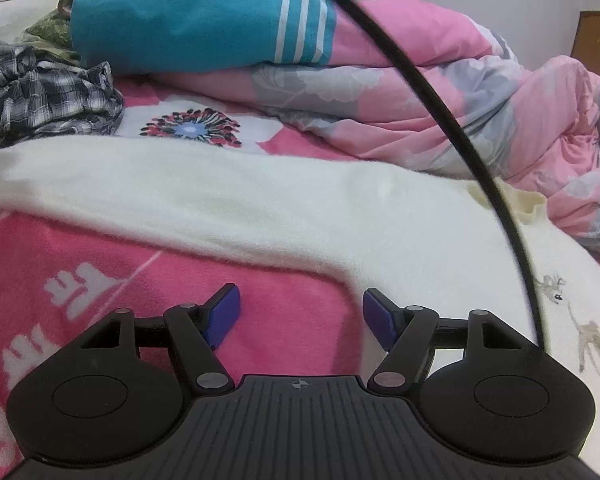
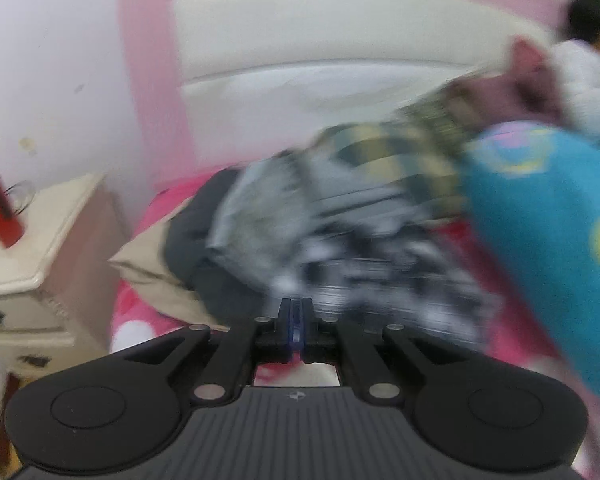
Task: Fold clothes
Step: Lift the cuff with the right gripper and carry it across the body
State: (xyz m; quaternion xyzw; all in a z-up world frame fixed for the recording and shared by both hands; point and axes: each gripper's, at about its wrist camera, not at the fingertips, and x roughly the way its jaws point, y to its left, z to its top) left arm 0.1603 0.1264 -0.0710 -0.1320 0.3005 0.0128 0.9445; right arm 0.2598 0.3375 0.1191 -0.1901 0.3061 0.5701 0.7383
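While left gripper point(image 1: 301, 314) gapes, white sweater point(image 1: 220, 200) ahead

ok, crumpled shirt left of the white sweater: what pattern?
Plaid, dark grey and white checks. The crumpled shirt shows best in the left wrist view; the right wrist view is motion-blurred.

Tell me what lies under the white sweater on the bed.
The white sweater lies spread on a pink blanket with white markings; a flower-print sheet shows past its far edge. What sits beneath its middle is covered. The open left gripper hovers near its hem.
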